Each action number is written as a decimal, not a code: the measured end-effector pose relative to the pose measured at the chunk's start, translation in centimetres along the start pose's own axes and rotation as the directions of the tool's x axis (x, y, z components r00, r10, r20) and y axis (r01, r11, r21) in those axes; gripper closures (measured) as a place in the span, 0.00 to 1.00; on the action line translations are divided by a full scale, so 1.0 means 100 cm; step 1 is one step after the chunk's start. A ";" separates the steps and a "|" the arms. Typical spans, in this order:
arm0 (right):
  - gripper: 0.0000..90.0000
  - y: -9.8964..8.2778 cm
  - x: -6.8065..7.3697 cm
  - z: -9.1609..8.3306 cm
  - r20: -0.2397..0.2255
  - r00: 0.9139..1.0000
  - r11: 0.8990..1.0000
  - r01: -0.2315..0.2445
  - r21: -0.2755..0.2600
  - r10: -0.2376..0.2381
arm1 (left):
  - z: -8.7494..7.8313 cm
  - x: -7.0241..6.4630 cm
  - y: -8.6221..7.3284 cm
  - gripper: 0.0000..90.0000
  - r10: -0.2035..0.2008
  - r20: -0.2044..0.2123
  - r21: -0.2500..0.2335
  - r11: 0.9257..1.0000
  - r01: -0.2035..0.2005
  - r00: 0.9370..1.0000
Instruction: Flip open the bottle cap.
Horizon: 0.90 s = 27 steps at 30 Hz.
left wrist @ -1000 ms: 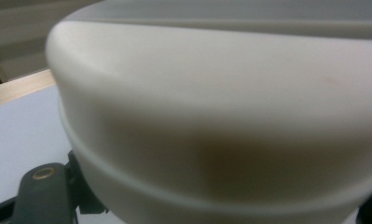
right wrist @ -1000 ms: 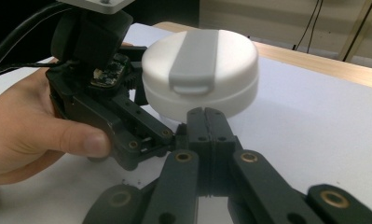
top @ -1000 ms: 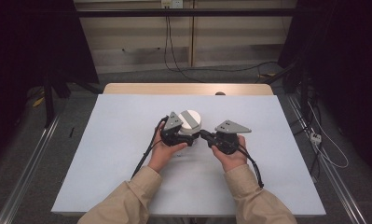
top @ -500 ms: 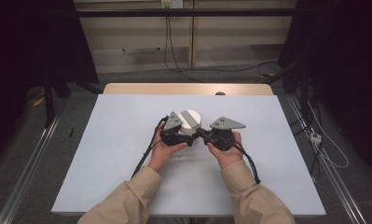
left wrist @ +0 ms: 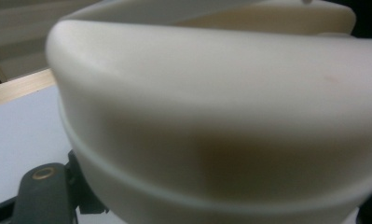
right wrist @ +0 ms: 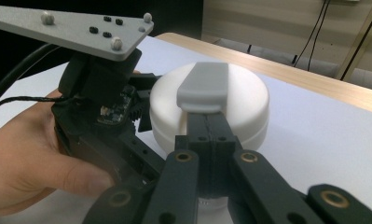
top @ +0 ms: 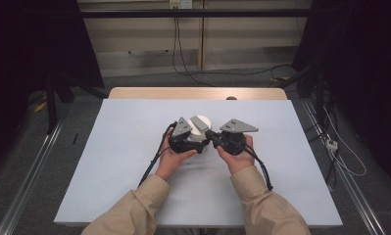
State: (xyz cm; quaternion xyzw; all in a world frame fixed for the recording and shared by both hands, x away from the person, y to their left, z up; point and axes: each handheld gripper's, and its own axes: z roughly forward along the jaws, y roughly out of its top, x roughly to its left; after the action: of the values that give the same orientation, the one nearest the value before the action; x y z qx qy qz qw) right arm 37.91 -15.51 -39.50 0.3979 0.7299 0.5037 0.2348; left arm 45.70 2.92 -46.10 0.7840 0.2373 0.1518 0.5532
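The counter [top: 134, 161] spreads wide and pale across the middle of the high view, a wooden edge strip along its far side. The person's two beige sleeves [top: 134, 213] come up from the bottom of the frame. Dead centre, both hands meet around a round white container [top: 202, 128] standing on the counter, just above the middle of the frame. The left gripper [top: 189, 142] sits at the container's left side, its grey three-cornered plate tilted, and its fingers are clamped on the container's body; in the left gripper view that cream wall [left wrist: 221, 116] looms right up against the lens. The right gripper [right wrist: 206, 126] comes in from the container's right, fingers pressed tight together, their tips tucked under the grey tab [right wrist: 203, 86] that lies across the lid [right wrist: 249, 100]. Whether the tips pinch that tab I cannot tell.
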 end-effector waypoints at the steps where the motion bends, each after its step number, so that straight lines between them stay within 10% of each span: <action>1: 1.00 0.001 0.001 0.000 0.000 1.000 1.000 0.000 0.000 0.000 | 0.000 0.000 0.000 0.21 -0.003 0.002 -0.001 1.000 0.003 1.000; 27: 1.00 0.029 0.004 0.009 0.025 0.999 0.999 0.045 -0.023 -0.044 | 0.000 0.000 0.000 0.21 0.001 -0.001 0.000 1.000 -0.001 1.000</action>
State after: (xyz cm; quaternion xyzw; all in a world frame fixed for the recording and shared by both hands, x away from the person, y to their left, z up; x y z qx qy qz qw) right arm 39.35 -14.22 -37.13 0.3850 0.7297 0.5020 0.2594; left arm 45.69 2.91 -46.08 0.7842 0.2370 0.1524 0.5529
